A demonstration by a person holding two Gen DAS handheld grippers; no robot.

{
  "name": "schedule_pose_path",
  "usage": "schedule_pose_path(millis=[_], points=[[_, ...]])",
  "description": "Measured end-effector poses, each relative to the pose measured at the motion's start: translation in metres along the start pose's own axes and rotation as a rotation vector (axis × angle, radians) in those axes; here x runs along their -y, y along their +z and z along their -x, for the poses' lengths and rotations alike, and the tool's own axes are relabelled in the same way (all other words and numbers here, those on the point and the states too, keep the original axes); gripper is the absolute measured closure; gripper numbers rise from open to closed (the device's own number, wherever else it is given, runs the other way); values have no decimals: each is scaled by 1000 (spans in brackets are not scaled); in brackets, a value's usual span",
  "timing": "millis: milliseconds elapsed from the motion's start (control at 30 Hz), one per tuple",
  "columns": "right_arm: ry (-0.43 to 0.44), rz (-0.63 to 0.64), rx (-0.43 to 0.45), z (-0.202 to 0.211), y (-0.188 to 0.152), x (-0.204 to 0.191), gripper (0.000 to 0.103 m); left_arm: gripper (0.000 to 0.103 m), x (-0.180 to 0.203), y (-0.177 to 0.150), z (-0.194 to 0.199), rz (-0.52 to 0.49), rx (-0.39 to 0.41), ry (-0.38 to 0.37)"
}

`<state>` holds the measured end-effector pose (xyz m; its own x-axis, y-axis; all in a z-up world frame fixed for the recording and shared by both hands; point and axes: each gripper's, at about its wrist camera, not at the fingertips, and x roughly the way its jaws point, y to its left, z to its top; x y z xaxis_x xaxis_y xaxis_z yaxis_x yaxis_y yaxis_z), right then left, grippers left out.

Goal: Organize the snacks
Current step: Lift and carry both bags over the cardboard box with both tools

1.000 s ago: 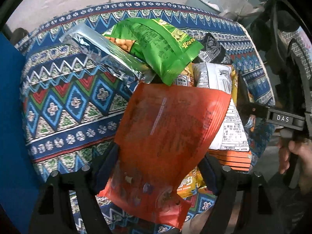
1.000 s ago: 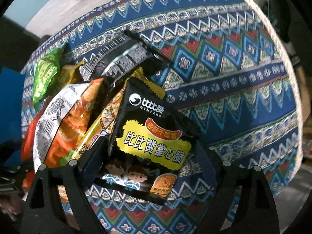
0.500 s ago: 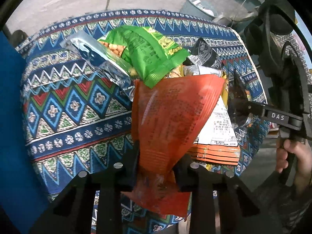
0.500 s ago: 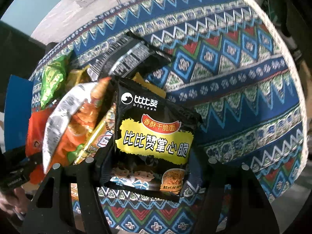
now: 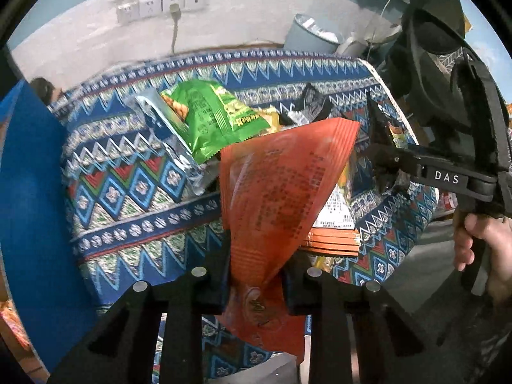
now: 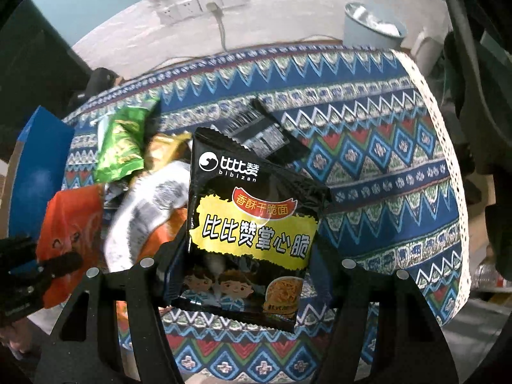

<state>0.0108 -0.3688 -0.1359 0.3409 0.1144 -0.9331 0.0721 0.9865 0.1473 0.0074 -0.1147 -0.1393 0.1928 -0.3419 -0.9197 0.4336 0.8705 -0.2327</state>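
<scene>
Now the left gripper point(image 5: 254, 283) pinches the lower end of an orange snack bag point(image 5: 281, 185), lifted above the patterned tablecloth point(image 5: 128, 192). Its jaws closed tight. The right gripper point(image 6: 246, 275) clamps a black noodle packet point(image 6: 252, 233) by its sides, seemingly clear of the snack pile point(image 6: 150, 172) beside it.

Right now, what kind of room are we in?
Probably a room at home: a table under a patterned tablecloth with snack packets piled on it, wall sockets and a waste bin behind.
</scene>
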Motion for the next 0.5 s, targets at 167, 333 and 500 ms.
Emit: schedule_pose_path(millis=[167,333,500], points=[[9,34,44,13,1,-18,38,80,1,2,18,-7,73,33],[8,86,96,27,4,-35,38,80,8,4,38,-27,140,40],[19,117,130,38,6,-47,38,80,7,5,52,-16,186,51]])
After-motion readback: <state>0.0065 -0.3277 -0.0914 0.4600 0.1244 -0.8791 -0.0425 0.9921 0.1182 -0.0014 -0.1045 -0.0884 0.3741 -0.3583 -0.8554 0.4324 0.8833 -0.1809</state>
